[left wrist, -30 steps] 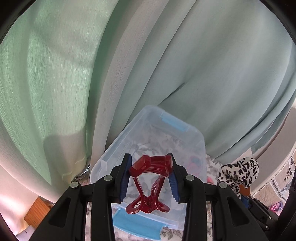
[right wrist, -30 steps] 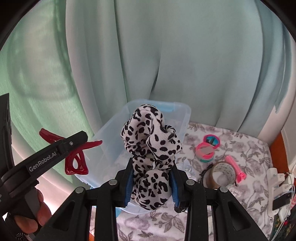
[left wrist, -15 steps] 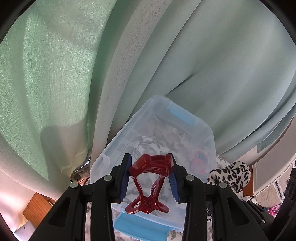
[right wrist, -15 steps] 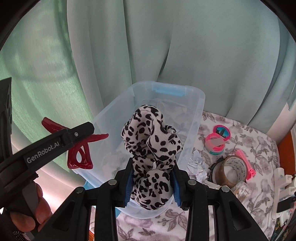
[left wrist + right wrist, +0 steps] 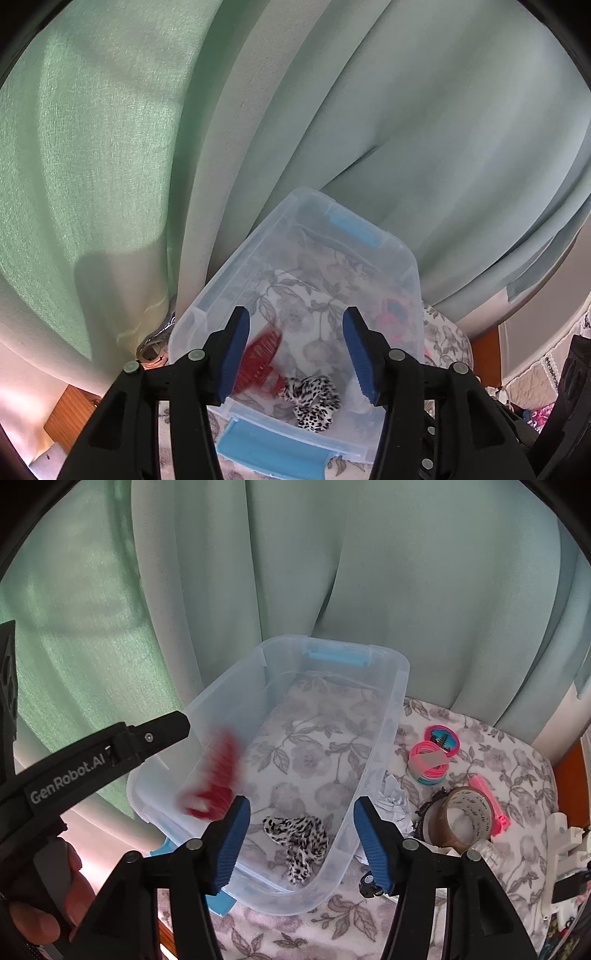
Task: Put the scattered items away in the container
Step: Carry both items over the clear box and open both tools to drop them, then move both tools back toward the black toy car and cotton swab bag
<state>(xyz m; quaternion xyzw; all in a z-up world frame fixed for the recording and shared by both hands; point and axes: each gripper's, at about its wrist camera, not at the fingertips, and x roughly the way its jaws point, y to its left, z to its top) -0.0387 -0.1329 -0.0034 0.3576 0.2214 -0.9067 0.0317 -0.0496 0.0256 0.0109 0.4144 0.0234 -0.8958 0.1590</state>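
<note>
A clear plastic container [image 5: 412, 269] [image 5: 384, 716] with blue latches stands on a floral cloth. My left gripper [image 5: 295, 354] hovers over its near end, jaws opening, nothing between them. The red hair claw [image 5: 260, 363] [image 5: 214, 775], blurred, is falling into the container at the left wall. My right gripper [image 5: 301, 843] is also over the container with its jaws opening and empty. The leopard-print scrunchie [image 5: 314, 400] [image 5: 299, 840] lies on the container floor below it.
Right of the container on the floral cloth [image 5: 517, 771] lie pink hair ties [image 5: 430, 764], a round pink and blue compact [image 5: 443, 738], a tape roll [image 5: 465, 818], a pink comb [image 5: 491, 805] and crumpled paper [image 5: 393, 801]. Green curtains [image 5: 406, 572] hang behind.
Both grippers opened. The red hair claw left the left jaws and drops into the container; the leopard scrunchie left the right jaws and now lies on the container floor.
</note>
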